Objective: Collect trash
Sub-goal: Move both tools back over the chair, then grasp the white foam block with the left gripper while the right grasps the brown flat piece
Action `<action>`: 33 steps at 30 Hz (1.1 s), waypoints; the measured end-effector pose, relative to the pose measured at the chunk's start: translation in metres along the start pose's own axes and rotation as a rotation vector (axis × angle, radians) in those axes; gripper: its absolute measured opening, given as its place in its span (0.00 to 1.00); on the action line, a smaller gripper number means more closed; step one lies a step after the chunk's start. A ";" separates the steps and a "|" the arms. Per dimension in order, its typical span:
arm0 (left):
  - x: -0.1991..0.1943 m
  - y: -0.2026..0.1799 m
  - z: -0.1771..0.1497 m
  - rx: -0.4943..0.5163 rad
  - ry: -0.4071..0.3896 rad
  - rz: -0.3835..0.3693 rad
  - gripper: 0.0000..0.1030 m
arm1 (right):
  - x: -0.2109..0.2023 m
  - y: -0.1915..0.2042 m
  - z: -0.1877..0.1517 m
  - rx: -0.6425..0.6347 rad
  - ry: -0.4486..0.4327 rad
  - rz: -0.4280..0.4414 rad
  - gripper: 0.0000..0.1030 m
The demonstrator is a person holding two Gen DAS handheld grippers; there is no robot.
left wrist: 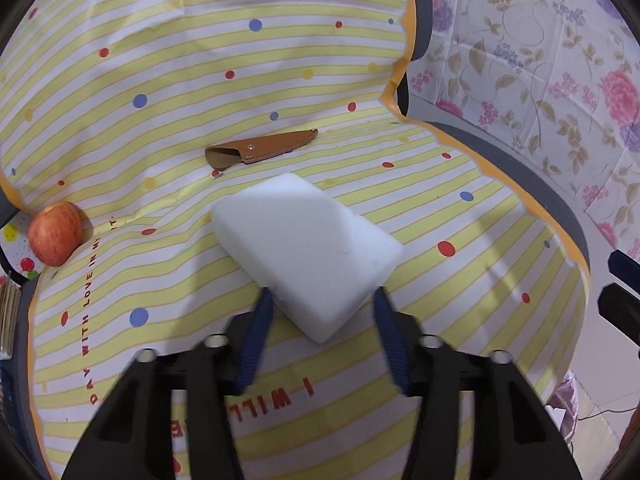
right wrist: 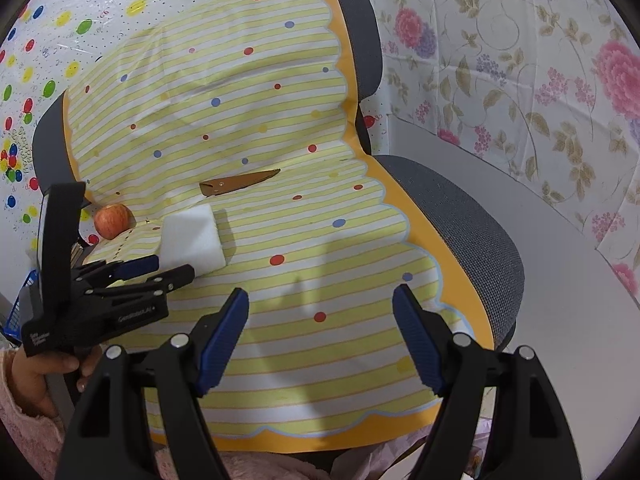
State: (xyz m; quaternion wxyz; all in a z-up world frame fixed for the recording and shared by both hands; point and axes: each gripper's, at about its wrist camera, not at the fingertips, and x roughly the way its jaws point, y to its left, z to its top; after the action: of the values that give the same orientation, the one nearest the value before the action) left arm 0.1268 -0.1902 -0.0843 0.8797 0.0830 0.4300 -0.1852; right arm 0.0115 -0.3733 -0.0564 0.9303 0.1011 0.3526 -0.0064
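- Chair [right wrist: 472, 220] with grey fabric seat and backrest carries everything; a floral sheet [right wrist: 520, 60] hangs behind it on the right and a sheet with coloured dots [right wrist: 52, 40] on the left.
- Striped yellow-and-white cloth [right wrist: 300, 260] with small dots and an orange scalloped border drapes over the backrest and seat.
- Right hand-held gripper [right wrist: 320, 312] hangs above the front of the seat, its blue-padded jaws standing wide apart with only the cloth below them.
- Left hand-held gripper [left wrist: 322, 304] reaches in from the seat's left side, held by a hand [right wrist: 36, 372] in a fuzzy pink sleeve; its blue pads flank the near corner of the sponge, though whether they press on it cannot be told.
- White sponge block [left wrist: 308, 248] lies on the cloth toward the left of the seat, its near corner between the left jaws.
- Red apple [left wrist: 54, 234] rests at the cloth's left edge, well apart from the sponge.
- Brown leather sheath [left wrist: 260, 148] lies flat near the seat's back, just beyond the sponge.
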 end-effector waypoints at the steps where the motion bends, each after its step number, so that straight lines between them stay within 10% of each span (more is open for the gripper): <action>1: -0.002 0.000 -0.001 -0.001 -0.009 -0.004 0.37 | 0.000 0.000 0.000 -0.002 0.002 0.000 0.71; 17: -0.074 0.110 -0.019 -0.182 -0.156 0.089 0.35 | 0.048 0.086 0.037 -0.198 0.012 0.052 0.71; 33: -0.033 0.176 0.008 -0.217 -0.164 0.121 0.35 | 0.209 0.168 0.109 -0.324 0.118 -0.001 0.55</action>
State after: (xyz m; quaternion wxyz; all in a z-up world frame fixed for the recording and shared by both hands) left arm 0.1841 -0.0224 -0.0552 0.9252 -0.0025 0.3686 -0.0905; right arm 0.2542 -0.2173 -0.0835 0.9121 -0.0502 0.4030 0.0557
